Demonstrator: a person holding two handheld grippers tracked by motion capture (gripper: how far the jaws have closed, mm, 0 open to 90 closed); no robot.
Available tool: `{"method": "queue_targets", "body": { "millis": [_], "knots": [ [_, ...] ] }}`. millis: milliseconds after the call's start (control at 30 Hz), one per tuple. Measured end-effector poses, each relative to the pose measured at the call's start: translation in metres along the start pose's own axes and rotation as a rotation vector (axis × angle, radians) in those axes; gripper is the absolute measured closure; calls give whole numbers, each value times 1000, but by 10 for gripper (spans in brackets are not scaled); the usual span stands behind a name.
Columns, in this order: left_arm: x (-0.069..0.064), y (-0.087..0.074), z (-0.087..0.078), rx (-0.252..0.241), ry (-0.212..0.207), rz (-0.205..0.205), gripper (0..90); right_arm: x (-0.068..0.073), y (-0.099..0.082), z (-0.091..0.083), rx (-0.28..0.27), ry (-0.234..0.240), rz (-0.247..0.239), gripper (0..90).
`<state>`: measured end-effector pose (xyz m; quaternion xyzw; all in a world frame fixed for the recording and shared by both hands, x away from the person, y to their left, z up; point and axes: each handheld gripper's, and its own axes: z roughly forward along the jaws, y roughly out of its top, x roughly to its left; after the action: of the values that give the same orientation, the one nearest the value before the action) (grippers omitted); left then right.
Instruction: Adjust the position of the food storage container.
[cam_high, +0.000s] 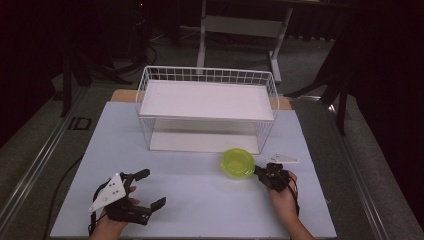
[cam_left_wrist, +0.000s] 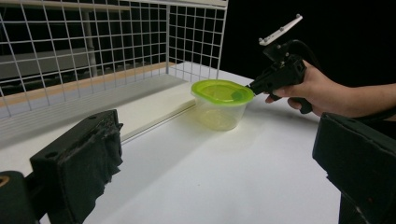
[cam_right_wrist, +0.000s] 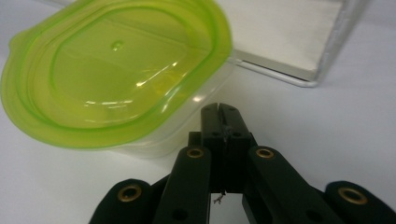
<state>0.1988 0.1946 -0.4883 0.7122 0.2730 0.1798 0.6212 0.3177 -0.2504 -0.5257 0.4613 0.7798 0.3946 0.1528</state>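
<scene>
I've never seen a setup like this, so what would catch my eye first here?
The bright green lidded container stands out on the pale table, just in front of a white wire basket. The right gripper, jaws shut, points at its rim, while the left gripper rests wide open nearby.

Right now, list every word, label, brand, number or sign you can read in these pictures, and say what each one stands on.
None can be read.
Green lid of the clear container: only a small raised dot, no lettering.
White wire basket and its shelf boards: no print.
Grey plate on the left tool: holes only, no marking.
Right tool: no label visible.
</scene>
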Motion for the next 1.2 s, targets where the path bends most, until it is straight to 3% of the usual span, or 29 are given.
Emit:
{"method": "queue_targets", "body": {
  "millis": [133,367,567,833,1200],
  "knots": [
    [-1,0,0,0,-3,4,23,-1,-2,1,11,-2,0,900],
    [-1,0,0,3,-3,8,23,10,0,8,22,25,-20,900],
    [-1,0,0,5,-4,13,22,26,7,20,27,62,-35,900],
    [-3,0,1,6,-10,19,22,36,16,34,31,63,-49,900],
    [-3,0,1,7,-13,19,22,59,28,58,39,103,-69,900]
  ]
}}
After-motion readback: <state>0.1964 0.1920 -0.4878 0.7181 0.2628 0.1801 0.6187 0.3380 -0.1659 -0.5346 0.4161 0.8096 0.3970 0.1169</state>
